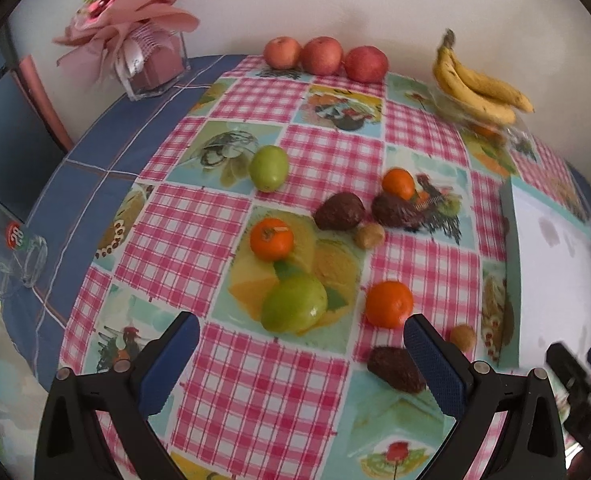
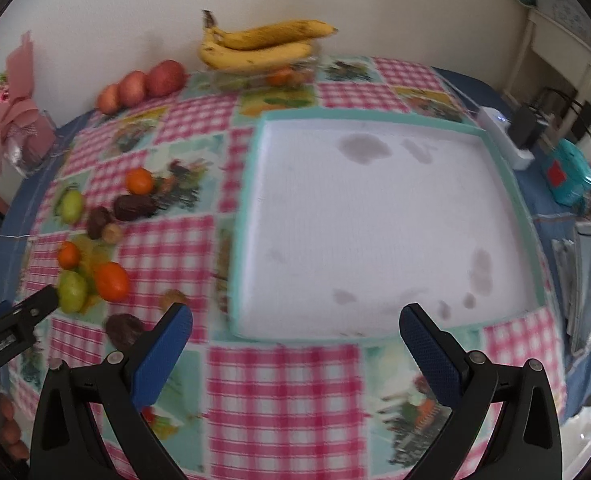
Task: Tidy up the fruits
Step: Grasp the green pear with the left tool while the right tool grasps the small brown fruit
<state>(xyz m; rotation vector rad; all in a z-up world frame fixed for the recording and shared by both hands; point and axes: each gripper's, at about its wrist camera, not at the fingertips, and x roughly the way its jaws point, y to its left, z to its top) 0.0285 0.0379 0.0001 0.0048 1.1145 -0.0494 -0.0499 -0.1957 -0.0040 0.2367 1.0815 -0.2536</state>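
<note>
Loose fruit lies on the checked tablecloth (image 1: 255, 380): three oranges, the nearest orange (image 1: 388, 304), two green fruits, the nearer green fruit (image 1: 294, 308), three dark avocados, the closest avocado (image 1: 395, 368), and small brown fruits. Three red apples (image 1: 322, 56) line the back wall beside a banana bunch (image 1: 480, 90) on a glass bowl. My left gripper (image 1: 301, 336) hangs open just short of the green fruit, holding nothing. My right gripper (image 2: 295, 326) is open over the front rim of the white tray (image 2: 375, 220), which has a teal rim and stained, bare floor.
A pink bouquet in a clear box (image 1: 143, 52) stands at the back left. A glass mug (image 1: 15, 256) lies off the left of the cloth. A white power strip with a black plug (image 2: 511, 136) and a teal box (image 2: 567, 178) sit right of the tray.
</note>
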